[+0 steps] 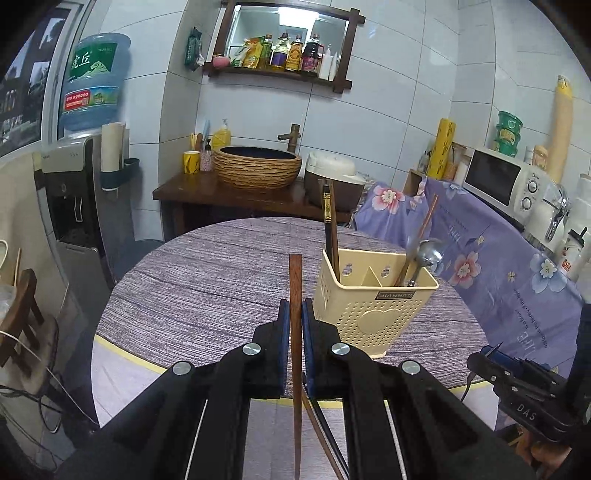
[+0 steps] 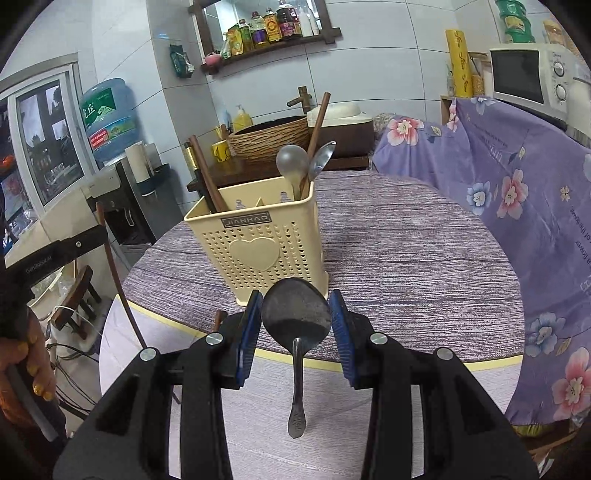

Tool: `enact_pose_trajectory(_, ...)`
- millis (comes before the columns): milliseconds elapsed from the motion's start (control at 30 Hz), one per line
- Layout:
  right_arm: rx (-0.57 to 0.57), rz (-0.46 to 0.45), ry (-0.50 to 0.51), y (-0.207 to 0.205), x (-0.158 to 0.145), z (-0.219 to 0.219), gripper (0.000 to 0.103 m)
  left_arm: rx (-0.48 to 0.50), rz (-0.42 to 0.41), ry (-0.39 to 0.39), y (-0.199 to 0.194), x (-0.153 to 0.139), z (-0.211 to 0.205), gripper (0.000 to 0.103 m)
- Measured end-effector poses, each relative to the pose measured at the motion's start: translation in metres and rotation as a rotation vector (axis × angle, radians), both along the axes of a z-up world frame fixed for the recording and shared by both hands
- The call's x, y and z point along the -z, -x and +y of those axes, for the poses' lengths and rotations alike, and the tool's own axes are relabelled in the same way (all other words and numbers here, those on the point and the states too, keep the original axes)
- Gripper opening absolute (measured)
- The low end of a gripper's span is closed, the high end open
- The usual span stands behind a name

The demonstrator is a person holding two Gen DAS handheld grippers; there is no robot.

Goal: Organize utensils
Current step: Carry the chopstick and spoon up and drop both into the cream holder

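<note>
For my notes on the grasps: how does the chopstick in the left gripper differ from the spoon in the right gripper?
The chopstick is brown wood, thin and straight; the spoon is grey metal with a wide bowl. The left gripper pinches the chopstick along its shaft, while the right gripper clamps the spoon by its bowl, handle hanging down. Both are held off the table, near the holder.

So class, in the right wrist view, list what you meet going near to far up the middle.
Spoon held between the right gripper → cream utensil holder → woven basin → bottle shelf.
</note>
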State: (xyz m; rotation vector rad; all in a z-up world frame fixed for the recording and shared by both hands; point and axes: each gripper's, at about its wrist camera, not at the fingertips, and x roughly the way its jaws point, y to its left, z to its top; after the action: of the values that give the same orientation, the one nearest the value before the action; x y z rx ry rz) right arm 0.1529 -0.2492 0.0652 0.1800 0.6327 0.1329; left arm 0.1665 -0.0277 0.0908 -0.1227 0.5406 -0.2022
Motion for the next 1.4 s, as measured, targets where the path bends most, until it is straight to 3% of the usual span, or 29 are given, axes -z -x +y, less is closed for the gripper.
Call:
enact_pose_trajectory(267,-0.034,-0.107,0.026,-0.003,-0.021,0.008,0.038,0.024,-0.029,0.017,0.000,-0.017,0.009,0.008)
enact_pose_trajectory(433,-0.049,-0.242,0.079,-0.026,-0.079,0.015,0.038,0.057,-0.124,0.070,-0.006,-0.071,0.010,0.008)
enact_pose_trajectory(567,-0.036,-0.335,0.061,-0.055,-0.133,0.017,0.038,0.048,-0.240,0.126,-0.019,-0.127,0.004,0.008)
enact_pose_trajectory(700,0.002,-0.386,0.055,-0.086,-0.159,0.016,0.038,0.033,-0.292,0.138,-0.039,-0.151,-0.014,0.008)
enact_pose_trajectory(833,0.028,-0.370,0.066,-0.106,-0.140,0.017,0.038,0.019,-0.275,0.122,-0.062,-0.135,-0.032,0.008)
enact_pose_trajectory(1167,0.039,-0.252,0.101,-0.122,-0.041,0.017,0.038,0.020,-0.112,0.091,-0.083,-0.037,-0.043,0.008)
enact_pose_trajectory(1400,0.046,-0.214,0.127,-0.120,-0.011,0.020,0.038,0.016,-0.081,0.056,-0.083,-0.011,-0.044,0.008)
